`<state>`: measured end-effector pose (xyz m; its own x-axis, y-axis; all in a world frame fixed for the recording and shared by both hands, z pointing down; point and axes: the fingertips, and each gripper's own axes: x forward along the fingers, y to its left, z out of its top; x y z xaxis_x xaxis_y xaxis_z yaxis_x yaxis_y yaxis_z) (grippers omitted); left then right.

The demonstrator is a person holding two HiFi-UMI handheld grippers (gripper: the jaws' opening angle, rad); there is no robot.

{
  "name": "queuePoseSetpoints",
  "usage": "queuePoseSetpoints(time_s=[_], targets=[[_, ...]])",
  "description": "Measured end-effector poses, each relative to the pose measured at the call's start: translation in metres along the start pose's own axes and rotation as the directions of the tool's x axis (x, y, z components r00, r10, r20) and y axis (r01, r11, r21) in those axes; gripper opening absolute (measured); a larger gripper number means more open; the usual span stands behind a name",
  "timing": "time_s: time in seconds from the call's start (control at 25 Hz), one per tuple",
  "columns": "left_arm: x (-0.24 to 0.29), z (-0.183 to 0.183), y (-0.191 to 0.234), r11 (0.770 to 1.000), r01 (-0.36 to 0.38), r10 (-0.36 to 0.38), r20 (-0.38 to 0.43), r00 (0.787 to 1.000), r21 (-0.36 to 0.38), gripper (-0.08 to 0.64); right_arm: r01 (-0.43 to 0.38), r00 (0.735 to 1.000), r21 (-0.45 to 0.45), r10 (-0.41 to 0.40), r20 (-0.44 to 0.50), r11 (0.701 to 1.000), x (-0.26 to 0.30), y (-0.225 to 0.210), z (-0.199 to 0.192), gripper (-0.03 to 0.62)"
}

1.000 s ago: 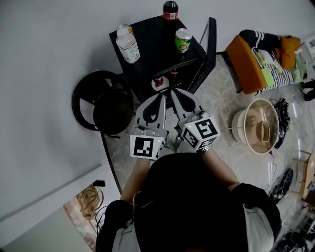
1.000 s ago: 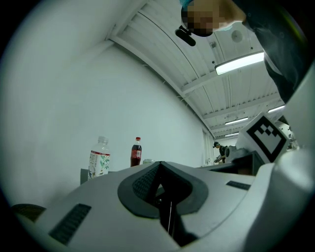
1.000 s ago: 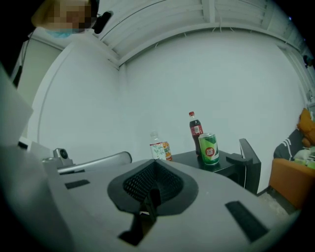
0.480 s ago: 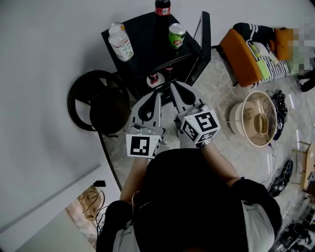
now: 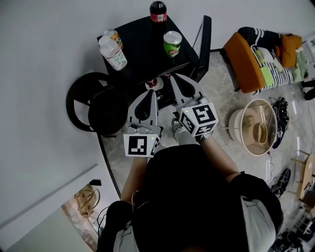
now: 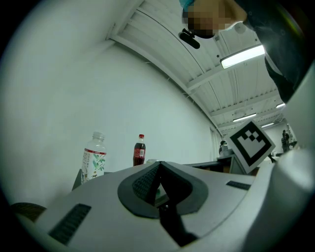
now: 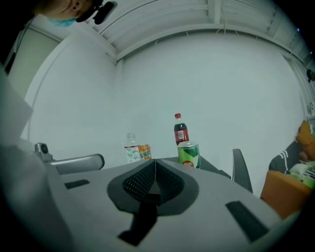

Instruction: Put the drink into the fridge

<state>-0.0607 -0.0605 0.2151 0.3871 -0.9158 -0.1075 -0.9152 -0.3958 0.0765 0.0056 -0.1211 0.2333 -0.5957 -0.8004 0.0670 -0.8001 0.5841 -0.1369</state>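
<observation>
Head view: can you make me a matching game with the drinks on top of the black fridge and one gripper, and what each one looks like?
Things:
1. cola bottle
2. can
3. clear bottle
4. left gripper

Looks:
a. white label with green leaves
b. shut and empty
c. dark drink, red label
d. green

Pairs: 1-c, 2-d, 3-a, 4-b.

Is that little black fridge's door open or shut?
Open. The door stands swung out at the right of the fridge, and drinks show inside the opening just ahead of the grippers.
</observation>
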Motion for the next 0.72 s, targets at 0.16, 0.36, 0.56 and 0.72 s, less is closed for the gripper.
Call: queuePoseSetpoints(time_s=[0.16, 0.36, 0.56, 0.72], targets=[[0.028, 0.001, -0.002, 0.999, -0.032, 0.032, 0.0, 0.999, 0.016, 0.009, -0.032, 0.999, 0.001, 0.032, -0.013, 0.999, 0.018, -0.027, 0.005, 0.015], [0.061, -0.002, -0.005, 0.997, -0.068, 0.068, 0.001, 0.998, 0.035, 0.009, -0.075, 0.997, -0.036, 0.074, -0.018, 0.997, 0.037, -0.054, 0.01, 0.017], [0.083, -0.002, -0.009, 0.992, -0.119, 0.119, 0.01, 0.993, 0.043, 0.008, -0.129, 0.991, -0.045, 0.127, -0.033, 0.991, 0.052, -0.075, 0.015, 0.111], [0.093, -0.004, -0.011, 0.985, -0.164, 0.163, 0.012, 0.987, 0.051, 0.009, -0.184, 0.982, -0.096, 0.18, -0.048, 0.978, 0.066, -0.087, 0.02, 0.239]])
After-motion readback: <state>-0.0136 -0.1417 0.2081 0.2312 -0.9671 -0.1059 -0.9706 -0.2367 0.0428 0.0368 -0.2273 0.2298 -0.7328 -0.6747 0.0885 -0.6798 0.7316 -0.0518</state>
